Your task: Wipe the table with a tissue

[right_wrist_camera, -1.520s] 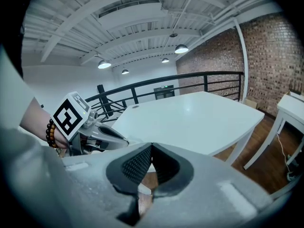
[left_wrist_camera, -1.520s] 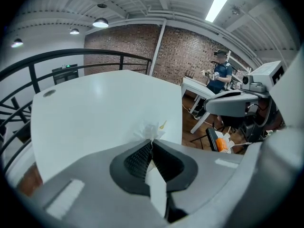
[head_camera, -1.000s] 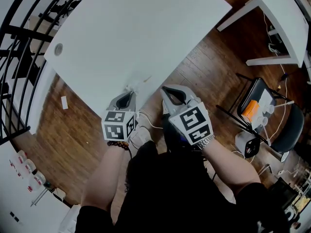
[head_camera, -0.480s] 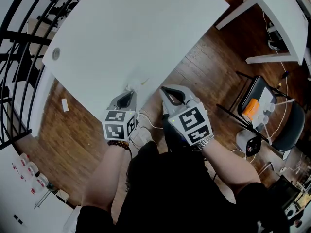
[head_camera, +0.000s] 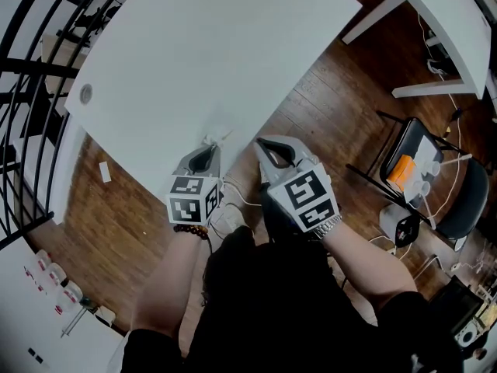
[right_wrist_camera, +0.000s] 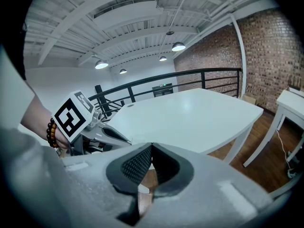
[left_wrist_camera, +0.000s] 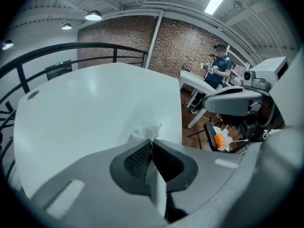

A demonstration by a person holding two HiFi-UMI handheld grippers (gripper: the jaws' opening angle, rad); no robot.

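Counter [head_camera: 217, 45] takes up most of the upper left of your head view, a broad white top whose near edge runs diagonally just ahead of your hands. Dark wooden floor [head_camera: 326, 107] shows beyond that edge on the right. A black railing [head_camera: 31, 76] curves past the counter's far left side. A second white table [head_camera: 439, 6] stands at the top right, well apart from the counter, with a black chair [head_camera: 446, 200] lower down on the right.

Your left hand-held gripper [head_camera: 211, 148] reaches over the near edge of the counter, its marker cube facing up toward you. In the left gripper view its jaws are pressed together on the tissue [head_camera: 214, 138], a small crumpled white wad that sticks out just past the tips. The tissue sits low over the white top, close to the near edge; whether it touches the surface cannot be told for certain.

Your right hand-held gripper [head_camera: 260, 142] hangs just beside the left one, off the counter's edge and above the floor. In the right gripper view its jaws meet at the tips with nothing caught between them, and floor shows through the gap behind them.

A beaded bracelet [head_camera: 189, 229] circles your left wrist and a watch [head_camera: 330, 225] your right.
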